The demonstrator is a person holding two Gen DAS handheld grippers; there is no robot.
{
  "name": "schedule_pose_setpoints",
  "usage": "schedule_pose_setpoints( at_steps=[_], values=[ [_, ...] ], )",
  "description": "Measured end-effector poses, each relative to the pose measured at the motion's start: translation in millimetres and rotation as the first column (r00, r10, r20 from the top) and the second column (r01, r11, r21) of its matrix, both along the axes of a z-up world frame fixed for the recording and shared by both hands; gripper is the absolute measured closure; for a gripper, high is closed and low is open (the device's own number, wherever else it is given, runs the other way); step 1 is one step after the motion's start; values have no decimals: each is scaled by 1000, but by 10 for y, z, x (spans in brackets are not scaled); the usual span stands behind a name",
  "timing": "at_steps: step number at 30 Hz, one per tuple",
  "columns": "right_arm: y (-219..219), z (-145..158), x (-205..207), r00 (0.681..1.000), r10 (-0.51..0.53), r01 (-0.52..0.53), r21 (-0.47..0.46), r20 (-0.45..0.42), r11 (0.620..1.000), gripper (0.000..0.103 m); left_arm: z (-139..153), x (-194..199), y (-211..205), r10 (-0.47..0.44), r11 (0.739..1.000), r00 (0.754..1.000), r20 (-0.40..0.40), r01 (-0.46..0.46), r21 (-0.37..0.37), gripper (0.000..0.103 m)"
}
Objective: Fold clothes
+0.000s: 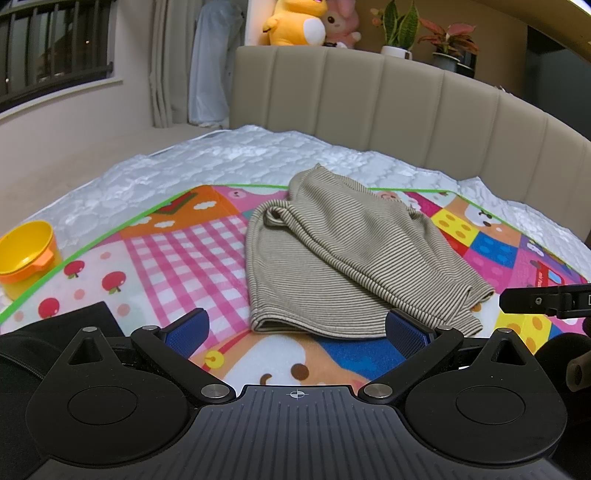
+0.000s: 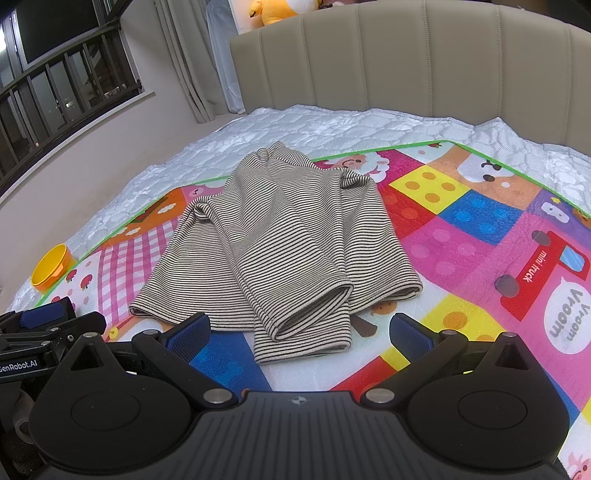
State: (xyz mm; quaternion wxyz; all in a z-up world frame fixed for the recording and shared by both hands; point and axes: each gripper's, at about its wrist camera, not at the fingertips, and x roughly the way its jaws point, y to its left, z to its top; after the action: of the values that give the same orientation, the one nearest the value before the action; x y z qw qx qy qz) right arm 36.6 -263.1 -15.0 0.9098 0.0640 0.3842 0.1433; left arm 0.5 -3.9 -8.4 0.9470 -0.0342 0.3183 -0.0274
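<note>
A beige striped garment [image 1: 332,258] lies partly folded on the colourful play mat [image 1: 177,254], its hem edge nearest me. My left gripper [image 1: 295,332] is open just short of that hem, nothing between its blue pads [image 1: 186,332]. In the right wrist view the same striped garment [image 2: 273,240] shows a sleeve folded over its front, cuff toward me. My right gripper [image 2: 299,334] hovers open in front of the cuff, holding nothing. The left gripper's body [image 2: 40,332] shows at the left edge of that view.
A yellow and orange cup [image 1: 26,254] sits at the mat's left edge on the white quilted mattress [image 1: 221,155]. A padded beige headboard [image 1: 369,103] stands behind, with plush toys [image 1: 295,22] and potted plants [image 1: 399,26] above. The mat [image 2: 480,240] is bare to the right.
</note>
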Motion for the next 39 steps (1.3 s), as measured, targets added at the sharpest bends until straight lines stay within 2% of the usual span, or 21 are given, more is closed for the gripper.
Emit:
schedule_pose_setpoints(
  at_steps=[18, 25, 28, 31, 34, 39],
  values=[
    [12, -1, 16, 1000, 6, -6, -6, -13, 1000, 0, -8, 17, -1, -1, 1000, 1000, -7, 1, -2, 0],
    [-4, -15, 148, 998, 12, -10, 27, -62, 1000, 0, -14, 142, 43, -8, 999, 998, -65, 5, -42, 0],
    [-29, -19, 292, 997, -21, 23, 35, -70, 999, 0, 4, 345, 54, -46, 996, 995, -90, 38, -85, 0],
    [-24, -38, 522, 996, -54, 56, 15, -77, 998, 0, 36, 609, 2, -93, 993, 992, -82, 86, -75, 0],
    [4, -115, 828, 991, -98, 97, -14, -95, 995, 0, 15, 927, -46, -134, 988, 985, -107, 125, -95, 0],
    [14, -302, 1392, 984, -126, 128, 6, -129, 992, 0, -203, 1431, -36, -201, 953, 959, -199, 144, -266, 0]
  ],
)
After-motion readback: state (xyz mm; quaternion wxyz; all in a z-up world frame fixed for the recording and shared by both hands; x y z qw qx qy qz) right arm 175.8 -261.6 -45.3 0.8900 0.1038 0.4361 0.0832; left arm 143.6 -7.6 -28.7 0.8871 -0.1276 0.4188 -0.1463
